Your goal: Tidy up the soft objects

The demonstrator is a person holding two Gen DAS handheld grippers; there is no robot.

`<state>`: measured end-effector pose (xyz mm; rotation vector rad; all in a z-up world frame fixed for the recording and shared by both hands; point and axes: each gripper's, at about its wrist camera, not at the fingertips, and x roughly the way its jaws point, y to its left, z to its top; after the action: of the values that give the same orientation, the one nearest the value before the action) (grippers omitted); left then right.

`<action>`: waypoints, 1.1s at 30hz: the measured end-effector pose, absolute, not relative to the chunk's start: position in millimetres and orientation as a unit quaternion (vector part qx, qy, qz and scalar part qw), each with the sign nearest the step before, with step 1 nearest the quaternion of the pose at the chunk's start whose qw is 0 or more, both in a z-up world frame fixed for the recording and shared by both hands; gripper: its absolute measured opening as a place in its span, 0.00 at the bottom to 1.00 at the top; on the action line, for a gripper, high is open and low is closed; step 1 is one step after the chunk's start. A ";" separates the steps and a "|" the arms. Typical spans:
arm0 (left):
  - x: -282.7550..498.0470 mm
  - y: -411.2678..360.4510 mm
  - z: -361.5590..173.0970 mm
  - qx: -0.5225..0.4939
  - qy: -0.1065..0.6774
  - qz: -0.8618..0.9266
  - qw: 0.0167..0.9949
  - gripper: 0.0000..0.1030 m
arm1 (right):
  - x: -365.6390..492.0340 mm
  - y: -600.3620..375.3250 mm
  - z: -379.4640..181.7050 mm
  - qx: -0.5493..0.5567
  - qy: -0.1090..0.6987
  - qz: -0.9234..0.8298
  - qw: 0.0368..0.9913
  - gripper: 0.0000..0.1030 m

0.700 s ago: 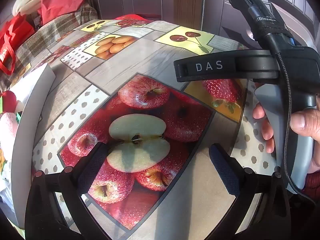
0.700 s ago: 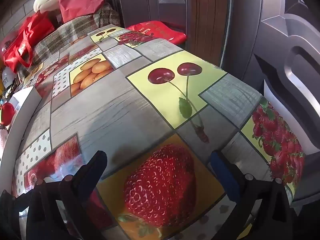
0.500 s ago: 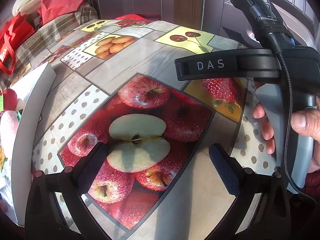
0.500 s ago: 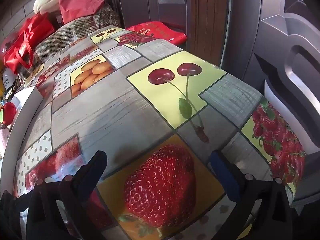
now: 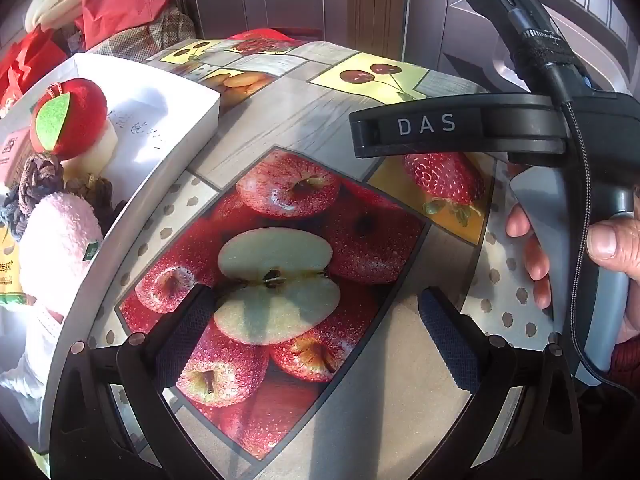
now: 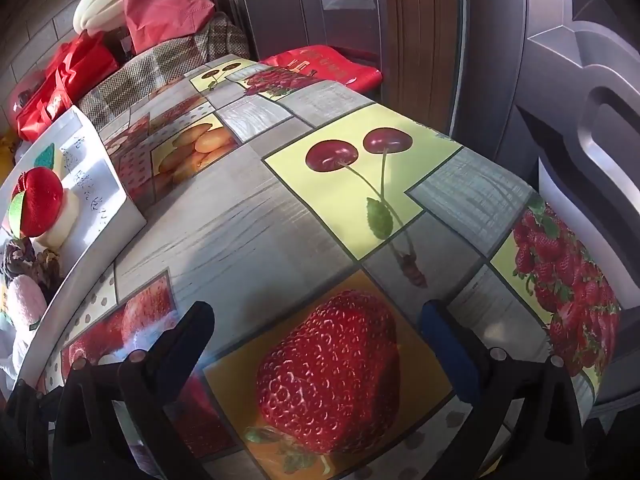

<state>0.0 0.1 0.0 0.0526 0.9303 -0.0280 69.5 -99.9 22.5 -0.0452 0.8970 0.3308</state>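
White box holds one red plush, one pink.

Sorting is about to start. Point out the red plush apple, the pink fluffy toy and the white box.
red plush apple [image 5: 78, 116], left wrist view, on its red side.
pink fluffy toy [image 5: 58, 248], left wrist view, on the middle of its body.
white box [image 5: 132, 216], left wrist view, on its outer side wall.
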 end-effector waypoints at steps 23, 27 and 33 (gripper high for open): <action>0.0 0.0 0.0 0.025 0.448 -0.014 0.893 1.00 | 82.4 -67.0 18.0 -0.083 0.430 0.169 0.883 1.00; 0.0 -0.1 0.2 0.025 0.448 -0.013 0.894 1.00 | 84.9 -61.5 16.5 -0.082 0.423 0.164 0.888 1.00; 0.0 -0.1 0.2 0.025 0.448 -0.013 0.894 0.99 | 84.0 -59.4 15.9 -0.082 0.418 0.172 0.888 1.00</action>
<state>0.0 -0.1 0.2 0.0527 0.9295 -0.0279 84.0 -59.4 15.9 -0.1712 0.8688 0.3566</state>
